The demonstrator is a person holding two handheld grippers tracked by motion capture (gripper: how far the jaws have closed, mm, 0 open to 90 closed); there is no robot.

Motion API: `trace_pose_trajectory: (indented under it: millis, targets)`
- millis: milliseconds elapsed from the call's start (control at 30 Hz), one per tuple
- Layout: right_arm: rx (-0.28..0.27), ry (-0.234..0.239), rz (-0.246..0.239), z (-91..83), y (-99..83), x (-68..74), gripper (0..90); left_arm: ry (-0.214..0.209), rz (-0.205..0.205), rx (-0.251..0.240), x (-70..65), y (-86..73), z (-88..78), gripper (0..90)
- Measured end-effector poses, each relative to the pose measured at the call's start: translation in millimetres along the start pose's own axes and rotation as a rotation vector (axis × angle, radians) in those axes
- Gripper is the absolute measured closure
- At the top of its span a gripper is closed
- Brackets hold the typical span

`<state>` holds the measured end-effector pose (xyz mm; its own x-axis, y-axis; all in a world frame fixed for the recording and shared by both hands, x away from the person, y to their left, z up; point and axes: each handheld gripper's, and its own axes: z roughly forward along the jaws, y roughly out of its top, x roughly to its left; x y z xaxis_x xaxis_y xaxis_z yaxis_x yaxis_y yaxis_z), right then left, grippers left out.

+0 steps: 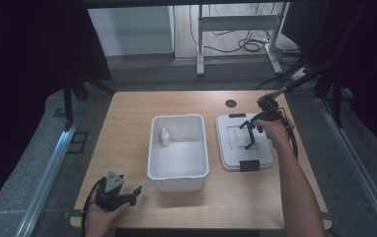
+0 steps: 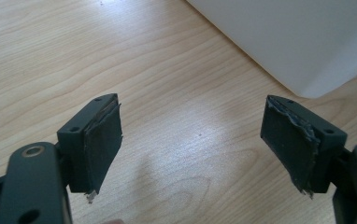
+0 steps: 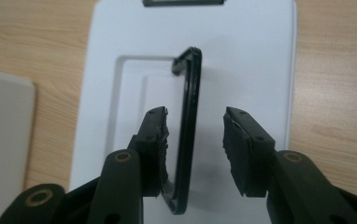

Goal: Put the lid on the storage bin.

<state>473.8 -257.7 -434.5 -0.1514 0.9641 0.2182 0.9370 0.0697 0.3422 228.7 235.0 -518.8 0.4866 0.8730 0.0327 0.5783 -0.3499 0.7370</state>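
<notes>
A white lid lies flat on the wooden table, to the right of an open white bin. A small white bottle stands inside the bin at its back left. My right gripper hangs over the lid, pointing down. In the right gripper view its jaws straddle the lid's raised black handle. The left pad is at the handle and the right pad stands well off it. My left gripper rests at the table's front left, open over bare wood, with the bin's wall ahead.
Black clips sit at the lid's near end and far end. A round black grommet is set in the table behind the lid. The bin's corner lies left of the lid in the right gripper view.
</notes>
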Motion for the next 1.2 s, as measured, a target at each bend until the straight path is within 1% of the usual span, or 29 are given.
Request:
trace_pose_trajectory:
  millis: [33,67,100,133,200,267,367,467,500,533,567,633,667,767,967,1000,1067,1200]
  targets:
    - [0.017,-0.002,-0.002,4.7,0.0,-2.4,62.0,-0.001,0.003,0.003,-0.8,0.2,0.5,20.9]
    - [0.017,-0.002,-0.002,4.7,0.0,-2.4,62.0,-0.001,0.003,0.003,-0.8,0.2,0.5,20.9]
    - [0.031,0.002,0.007,9.5,-0.1,-3.7,63.9,-0.002,0.011,0.006,-1.8,0.5,0.6,20.9]
    - [0.039,0.004,0.005,11.8,-0.1,-4.3,64.3,-0.002,0.013,0.008,-2.5,0.7,0.5,21.0]
    - [0.046,0.004,0.005,14.2,-0.1,-4.4,65.0,-0.003,0.011,0.005,-3.4,0.8,0.8,20.9]
    - [0.071,0.011,0.01,20.1,0.2,-4.3,68.9,-0.005,0.021,0.005,-4.9,1.0,1.0,21.0]
    - [0.08,0.014,0.006,23.9,0.1,-4.0,73.0,-0.003,0.027,0.008,-5.4,0.9,1.5,21.1]
    - [0.086,0.022,0.007,25.9,-0.1,-3.2,74.7,-0.006,0.028,0.012,-5.9,0.3,2.6,21.2]
    - [0.091,0.022,0.008,28.0,-0.7,-2.8,78.1,-0.007,0.031,0.013,-6.2,0.3,3.0,21.3]
    - [0.092,0.026,0.02,28.8,-1.2,-3.1,79.9,-0.007,0.033,0.014,-6.6,0.5,2.9,21.3]
    - [0.092,0.026,0.02,28.8,-1.2,-3.1,79.9,-0.007,0.033,0.014,-6.6,0.5,2.9,21.2]
    - [0.087,0.04,0.05,29.6,-1.9,-3.3,82.9,-0.007,0.039,0.012,-7.6,1.0,2.5,21.3]
    - [0.083,0.045,0.054,29.5,-2.1,-3.3,83.5,-0.007,0.039,0.012,-7.6,1.0,2.5,21.3]
    - [0.079,0.056,0.085,28.1,-2.1,-1.4,84.9,-0.011,0.048,0.017,-8.4,0.6,3.5,21.3]
    - [0.078,0.038,0.072,25.7,-2.0,1.0,85.3,-0.016,0.055,0.018,-9.1,0.5,4.2,21.4]
    - [0.076,0.031,0.062,25.3,-2.4,0.9,85.4,-0.016,0.055,0.018,-9.1,0.5,4.2,21.4]
    - [0.072,0.033,0.064,23.4,-2.9,1.1,85.4,-0.016,0.055,0.017,-8.9,0.5,4.1,21.4]
    - [0.041,0.03,0.065,13.5,-4.1,2.6,85.4,-0.008,0.057,0.013,-8.8,0.4,4.0,21.1]
